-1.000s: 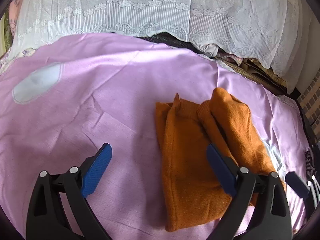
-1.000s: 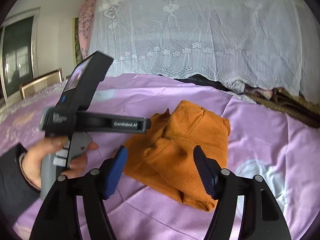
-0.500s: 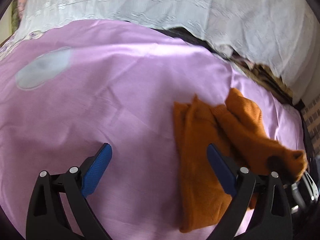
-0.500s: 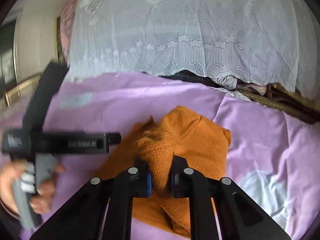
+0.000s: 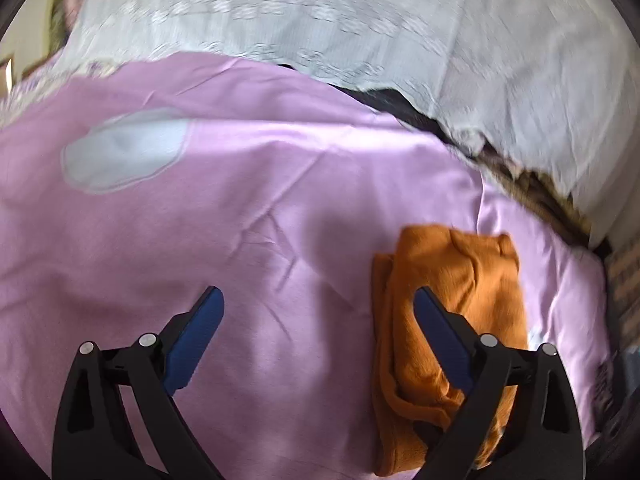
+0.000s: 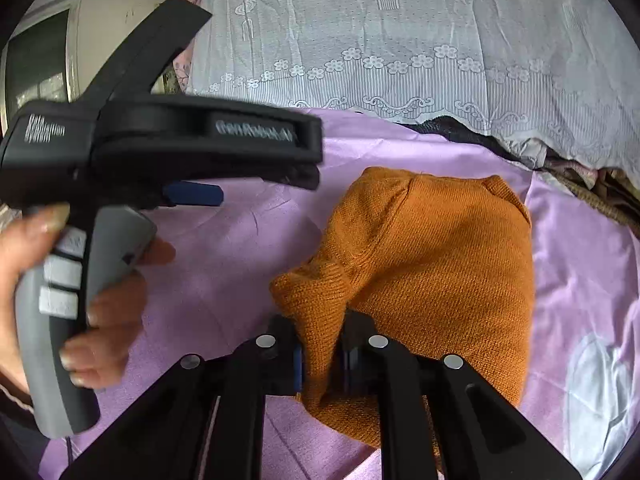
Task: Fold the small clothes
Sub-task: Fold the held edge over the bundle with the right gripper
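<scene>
An orange knit garment (image 6: 436,256) lies folded on a pink sheet (image 6: 240,248). My right gripper (image 6: 322,354) is shut on a fold of its near edge and holds that fold pulled over the rest. In the left wrist view the same garment (image 5: 460,280) lies as a narrow stack at the right. My left gripper (image 5: 316,336) is open and empty, hovering above the pink sheet (image 5: 240,220) just left of the garment; its right finger overlaps the cloth in the image. The left gripper's body (image 6: 160,148), held by a hand, shows left of the garment in the right wrist view.
A white lace cloth (image 6: 400,40) hangs behind the sheet's far edge, also seen in the left wrist view (image 5: 360,20). Dark and brown items (image 6: 580,176) sit at the back right. A pale grey patch (image 5: 124,152) marks the sheet at left.
My right gripper closed on the orange garment's sleeve fold and drew it across the body. The left gripper stayed open and shifted left, away from the garment.
</scene>
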A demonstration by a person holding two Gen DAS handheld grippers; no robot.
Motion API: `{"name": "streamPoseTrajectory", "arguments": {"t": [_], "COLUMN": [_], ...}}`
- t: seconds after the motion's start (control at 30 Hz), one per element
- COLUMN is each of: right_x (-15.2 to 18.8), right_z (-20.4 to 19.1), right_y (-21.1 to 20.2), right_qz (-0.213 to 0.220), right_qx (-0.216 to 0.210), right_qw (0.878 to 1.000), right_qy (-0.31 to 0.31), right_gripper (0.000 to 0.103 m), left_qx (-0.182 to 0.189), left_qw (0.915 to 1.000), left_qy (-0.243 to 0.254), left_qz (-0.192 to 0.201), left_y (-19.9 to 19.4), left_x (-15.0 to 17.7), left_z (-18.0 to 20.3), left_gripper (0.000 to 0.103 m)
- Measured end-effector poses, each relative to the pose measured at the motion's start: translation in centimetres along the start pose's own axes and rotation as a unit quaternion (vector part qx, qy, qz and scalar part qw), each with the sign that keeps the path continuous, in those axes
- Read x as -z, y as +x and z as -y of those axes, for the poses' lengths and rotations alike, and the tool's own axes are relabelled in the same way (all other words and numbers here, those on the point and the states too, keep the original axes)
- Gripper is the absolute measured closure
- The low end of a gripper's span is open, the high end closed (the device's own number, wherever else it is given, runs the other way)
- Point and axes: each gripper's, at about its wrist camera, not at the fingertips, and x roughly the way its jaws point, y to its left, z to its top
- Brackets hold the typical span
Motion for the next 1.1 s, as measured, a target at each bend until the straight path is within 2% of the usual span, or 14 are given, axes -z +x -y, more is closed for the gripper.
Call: {"name": "streamPoseTrajectory", "arguments": {"t": [0.13,0.2,0.27,0.5,0.6,0.73,0.77,0.8,0.87,0.93,0.97,1.03,1.07,1.1], "right_x": [0.4,0.5,0.9,2.0,1.9,0.6,0.2,-0.4,-1.4,-2.7,-3.1,-3.4,-3.2,-3.3], "right_z": [-0.7,-0.9,-1.0,1.5,4.2,9.1,10.1,11.2,12.6,13.5,13.7,14.3,14.3,14.9], "right_y": [0.2,-0.2,-1.1,-4.7,-6.2,-6.7,-6.4,-5.8,-4.2,-2.1,-1.2,1.1,1.9,3.4], "right_qz": [-0.018,-0.017,-0.016,-0.012,0.009,0.035,0.038,0.04,0.036,0.03,0.025,0.01,0.002,-0.01], "right_qx": [-0.015,-0.029,-0.044,-0.088,-0.079,-0.08,-0.083,-0.084,-0.083,-0.094,-0.096,-0.079,-0.072,-0.058], "right_qw": [1.0,0.999,0.999,0.996,0.997,0.987,0.983,0.979,0.976,0.973,0.973,0.975,0.976,0.977], "right_qy": [-0.007,-0.013,-0.021,-0.011,0.024,0.133,0.158,0.182,0.2,0.209,0.209,0.209,0.207,0.206], "right_gripper": [0.07,0.057,0.053,0.05,0.047,0.047,0.05,0.061,0.076,0.079,0.085,0.094,0.102,0.103], "left_qx": [-0.032,-0.046,-0.054,-0.05,-0.066,-0.07,-0.067,-0.063,-0.06,-0.069,-0.07,-0.076,-0.078,-0.078], "left_qw": [0.9973,0.9949,0.9932,0.9942,0.9917,0.9922,0.9929,0.9936,0.9938,0.9926,0.9924,0.992,0.9919,0.9919], "left_qy": [0.065,0.09,0.103,0.095,0.11,0.103,0.098,0.093,0.094,0.1,0.101,0.101,0.1,0.099], "left_qz": [-0.004,-0.003,-0.003,-0.011,-0.005,-0.001,0.001,0.003,0.008,0.007,0.004,-0.009,-0.011,-0.012], "left_y": [0.8,1.1,1.3,1.6,1.5,0.8,0.5,0.2,-0.5,-0.5,-0.3,0.5,0.7,0.9], "left_x": [1.0,1.4,1.6,1.8,2.4,3.3,3.6,3.9,4.7,5.5,5.6,5.8,5.8,5.8], "left_z": [2.5,3.4,3.7,3.2,3.3,3.0,2.9,2.7,2.6,2.6,2.6,2.5,2.5,2.4], "left_gripper": [0.01,0.009,0.008,0.006,0.004,0.005,0.005,0.005,0.005,0.004,0.004,0.004,0.004,0.004]}}
